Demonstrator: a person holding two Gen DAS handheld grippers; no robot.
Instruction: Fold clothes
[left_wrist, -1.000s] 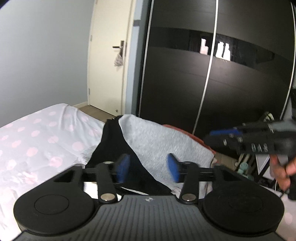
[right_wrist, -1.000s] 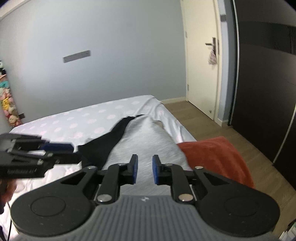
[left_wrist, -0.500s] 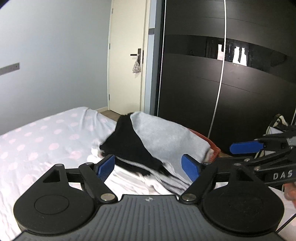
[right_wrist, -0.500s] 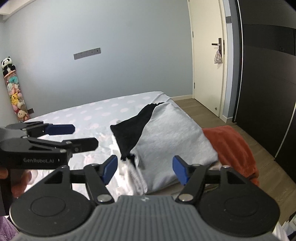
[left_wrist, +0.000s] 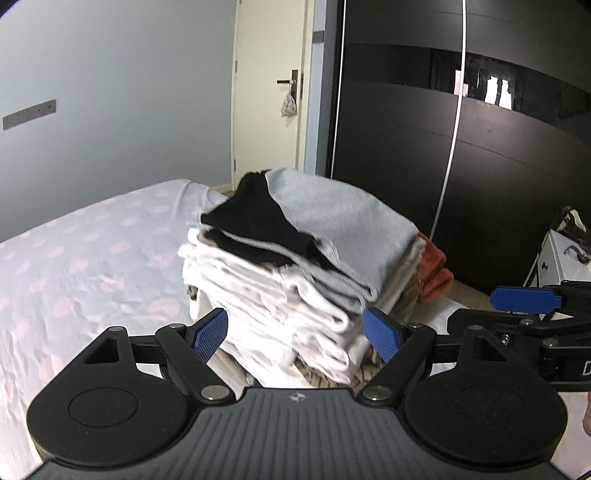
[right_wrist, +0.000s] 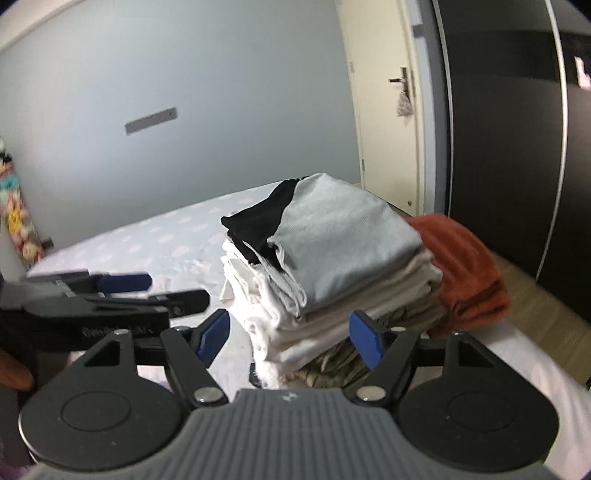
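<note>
Right wrist: blurred, seemingly folded stack (right_wrist: 332, 273).

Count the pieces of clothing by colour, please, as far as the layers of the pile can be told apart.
Grey and black top, on the pile: 1
Rust-orange piece, beside the pile: 1
White or cream folded layers: several, edges too blurred to count
Olive patterned layer at the bottom: at least 1
Total: at least 4 pieces

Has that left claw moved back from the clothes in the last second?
Yes. The left claw has backed away: the clothes stack, once beneath it, now sits wholly ahead.
</note>
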